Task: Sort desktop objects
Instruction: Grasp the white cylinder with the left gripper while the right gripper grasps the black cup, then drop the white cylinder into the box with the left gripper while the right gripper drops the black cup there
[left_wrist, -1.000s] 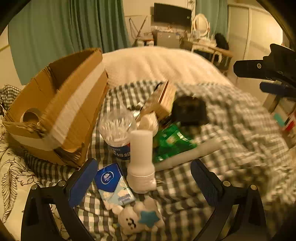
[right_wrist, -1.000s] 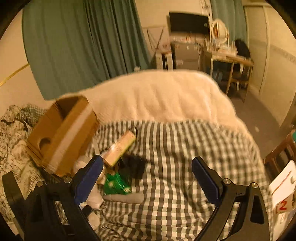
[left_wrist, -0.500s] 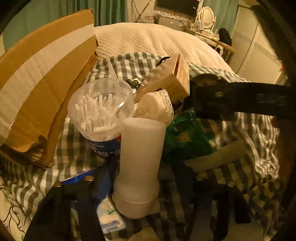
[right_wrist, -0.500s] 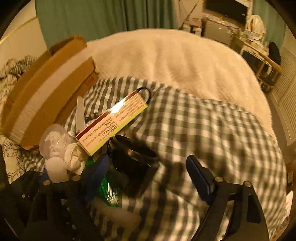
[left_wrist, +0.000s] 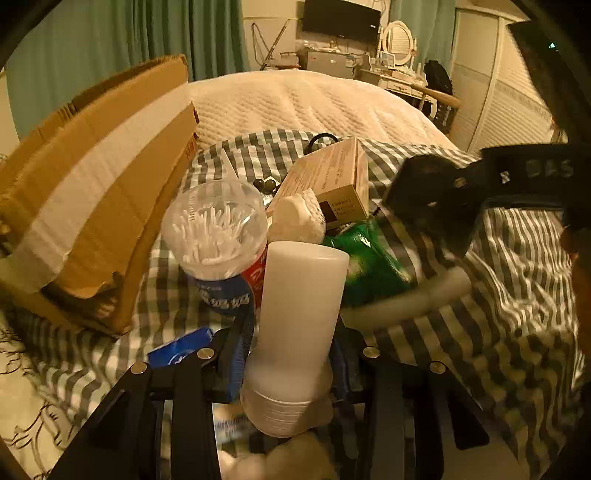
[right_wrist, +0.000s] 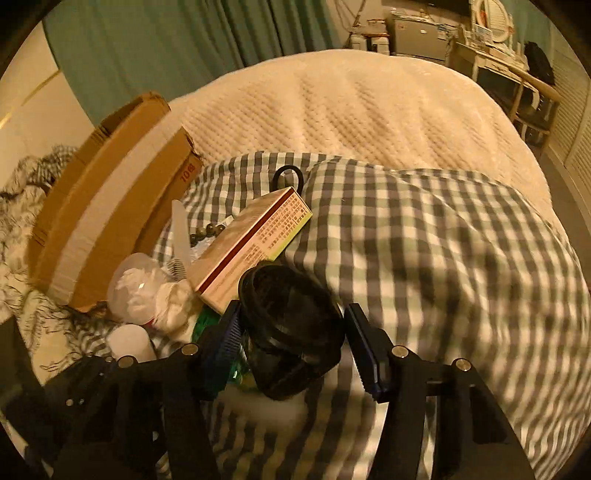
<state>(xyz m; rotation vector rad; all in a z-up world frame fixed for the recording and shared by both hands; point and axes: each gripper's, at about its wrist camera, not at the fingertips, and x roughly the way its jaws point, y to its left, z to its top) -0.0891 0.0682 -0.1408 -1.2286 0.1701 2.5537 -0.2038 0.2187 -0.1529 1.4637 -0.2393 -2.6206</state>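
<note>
My left gripper (left_wrist: 291, 354) is closing on the upright white bottle (left_wrist: 299, 325), which stands between its jaws, the pads at or almost at its sides. My right gripper (right_wrist: 295, 350) is closing around the black jar (right_wrist: 291, 328), a gap showing at the right pad. The cotton-swab tub (left_wrist: 218, 236), printed carton (right_wrist: 255, 251) and green packet (left_wrist: 369, 266) lie heaped on the checked cloth (right_wrist: 424, 258). The cardboard box (left_wrist: 99, 199) stands beside them; sorting looks barely begun.

Bedroom under warm, dim light. Green curtains (left_wrist: 129, 48) fill the upper left of the frame. A cream quilted bedspread (left_wrist: 306, 107) occupies the centre. Upper right: wall-mounted television (left_wrist: 341, 16), oval mirror (left_wrist: 399, 38) over a dressing table (left_wrist: 417, 88), louvred doors (left_wrist: 513, 110).
</note>
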